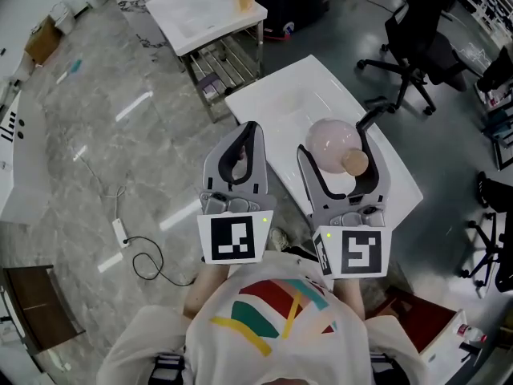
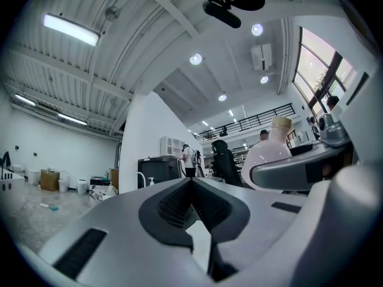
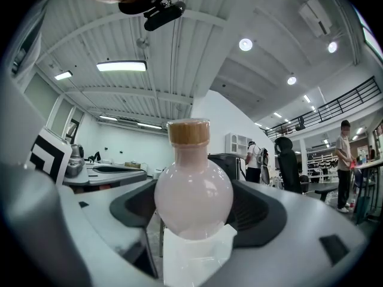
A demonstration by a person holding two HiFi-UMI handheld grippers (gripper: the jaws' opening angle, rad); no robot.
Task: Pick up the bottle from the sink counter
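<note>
Grey marbled floor (image 1: 96, 159) fills the left half of the head view, and a white sink counter (image 1: 280, 103) runs slantwise from the centre toward the lower right. A second white counter (image 1: 200, 14) on a metal frame stands at the upper middle, and a black office chair (image 1: 413, 46) sits at the upper right. The person's white shirt (image 1: 280, 327) with coloured stripes takes up the bottom centre, and both tools reach up from it. The right gripper (image 1: 337, 139), just right of centre over the sink counter, has its jaws spread around a pink round-bodied bottle (image 1: 329, 139) and pressed against its sides. In the right gripper view the bottle stands upright at mid-frame between the two dark pads. Whether its base touches the counter cannot be told. The left gripper (image 1: 247, 135), just left of centre and beside the counter's edge, has its jaws drawn together with nothing between them; the left gripper view shows them meeting at mid-frame. The bottle's light wooden cap (image 1: 355, 163) points toward the person. A thin cable (image 1: 148, 259) loops on the floor at the lower left.
</note>
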